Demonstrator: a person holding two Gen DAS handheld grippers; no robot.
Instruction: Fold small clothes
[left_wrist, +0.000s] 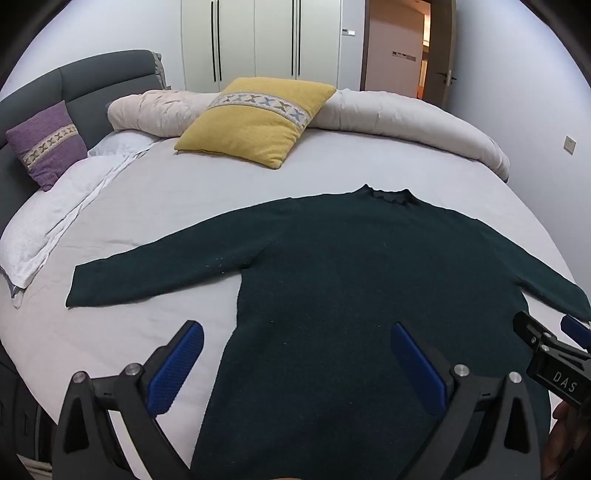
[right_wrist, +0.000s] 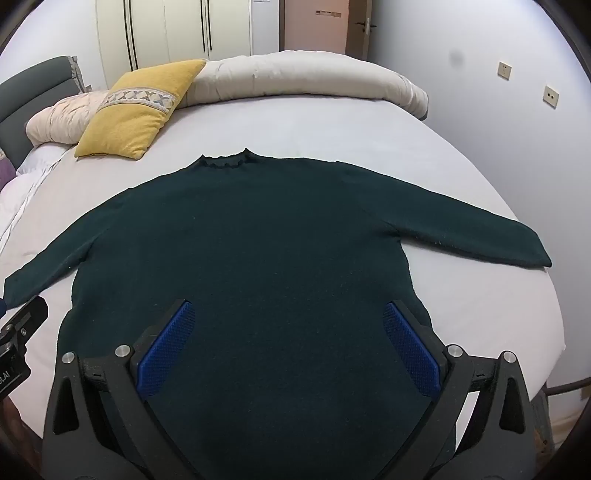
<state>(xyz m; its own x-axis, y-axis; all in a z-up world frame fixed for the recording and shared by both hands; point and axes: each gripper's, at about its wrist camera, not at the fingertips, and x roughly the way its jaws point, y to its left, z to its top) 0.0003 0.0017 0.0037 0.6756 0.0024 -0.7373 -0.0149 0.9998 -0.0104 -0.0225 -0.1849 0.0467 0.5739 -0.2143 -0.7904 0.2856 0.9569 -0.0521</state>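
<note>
On the bed (right_wrist: 332, 122), a dark green sweater (right_wrist: 258, 229) lies flat, sleeves spread — left gripper (left_wrist: 295, 354) and right gripper (right_wrist: 288, 332) hover above it, jaws wide, gripping nothing.

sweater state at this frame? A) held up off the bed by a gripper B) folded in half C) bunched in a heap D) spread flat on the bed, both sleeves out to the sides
D: the dark green sweater lies flat on the bed sheet with its collar away from the cameras and a sleeve stretched out to each side; the left gripper and right gripper are both open above its hem, pinching nothing.
</note>
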